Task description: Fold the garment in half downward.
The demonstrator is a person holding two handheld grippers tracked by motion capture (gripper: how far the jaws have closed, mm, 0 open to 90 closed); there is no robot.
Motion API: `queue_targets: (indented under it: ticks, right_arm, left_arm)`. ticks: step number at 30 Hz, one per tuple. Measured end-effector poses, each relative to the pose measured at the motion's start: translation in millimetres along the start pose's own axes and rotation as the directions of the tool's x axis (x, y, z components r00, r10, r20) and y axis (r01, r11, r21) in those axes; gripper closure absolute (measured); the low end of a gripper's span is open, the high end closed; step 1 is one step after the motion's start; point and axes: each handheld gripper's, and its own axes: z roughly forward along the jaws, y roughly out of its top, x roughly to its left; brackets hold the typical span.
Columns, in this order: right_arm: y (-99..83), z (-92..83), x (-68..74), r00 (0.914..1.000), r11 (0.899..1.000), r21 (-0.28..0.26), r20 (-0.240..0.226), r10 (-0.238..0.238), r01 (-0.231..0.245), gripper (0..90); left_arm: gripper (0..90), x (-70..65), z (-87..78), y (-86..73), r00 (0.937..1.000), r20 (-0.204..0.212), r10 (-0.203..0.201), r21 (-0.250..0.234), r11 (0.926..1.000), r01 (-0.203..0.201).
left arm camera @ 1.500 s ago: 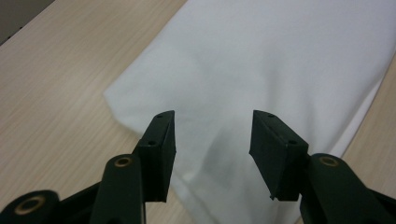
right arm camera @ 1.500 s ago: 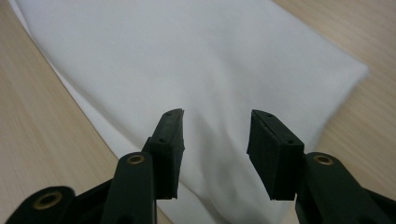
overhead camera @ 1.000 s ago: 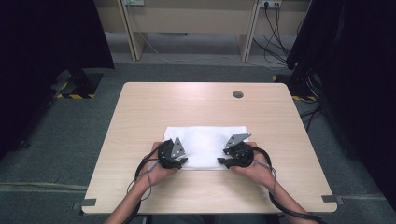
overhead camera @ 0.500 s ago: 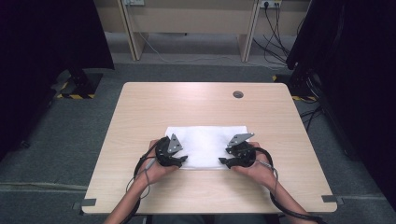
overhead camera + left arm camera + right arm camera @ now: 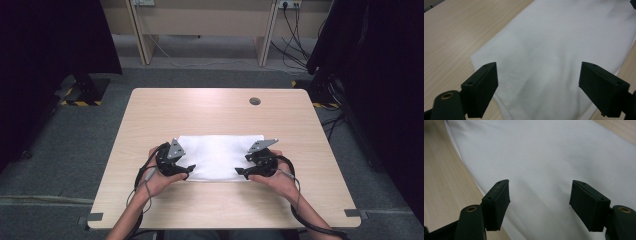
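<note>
A folded white cloth (image 5: 220, 157) lies flat near the bench's (image 5: 215, 110) front edge. The left gripper (image 5: 186, 171) and right gripper (image 5: 240, 172) hover at its front corners, fingers (image 5: 484, 85) just opened wide, holding nothing.

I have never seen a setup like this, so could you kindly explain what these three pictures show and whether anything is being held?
No robot here: a person sits at a wooden table with a hand-held gripper in each hand, the left gripper and the right gripper. The high view comes from a fixed camera above, looking down. The other two come from small cameras riding on each gripper, looking along its two black jaws. A white cloth lies flat on the table between the hands. Both pairs of jaws have just been opening and now stand wide apart over the cloth's near edge, with only flat cloth beneath them. So nothing is held at this moment.
</note>
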Motion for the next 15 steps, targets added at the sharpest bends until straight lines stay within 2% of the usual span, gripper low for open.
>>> queue_targets:
  ticks: [4,15]
  right_arm:
    - [0.9,-5.8,-3.7,0.9999,1.0,-0.01,-0.007,0.013,-0.013,26.8]
    - [-3.1,-24.6,-13.5,0.999,0.998,-0.054,0.018,0.041,-0.04,23.7]
  left_arm:
    - [14.0,8.0,-6.2,2.9,0.9996,-0.019,-0.022,-0.018,0.9996,0.022]
    - [14.2,26.9,-18.8,12.3,0.9956,-0.082,-0.046,-0.048,0.9979,0.043]
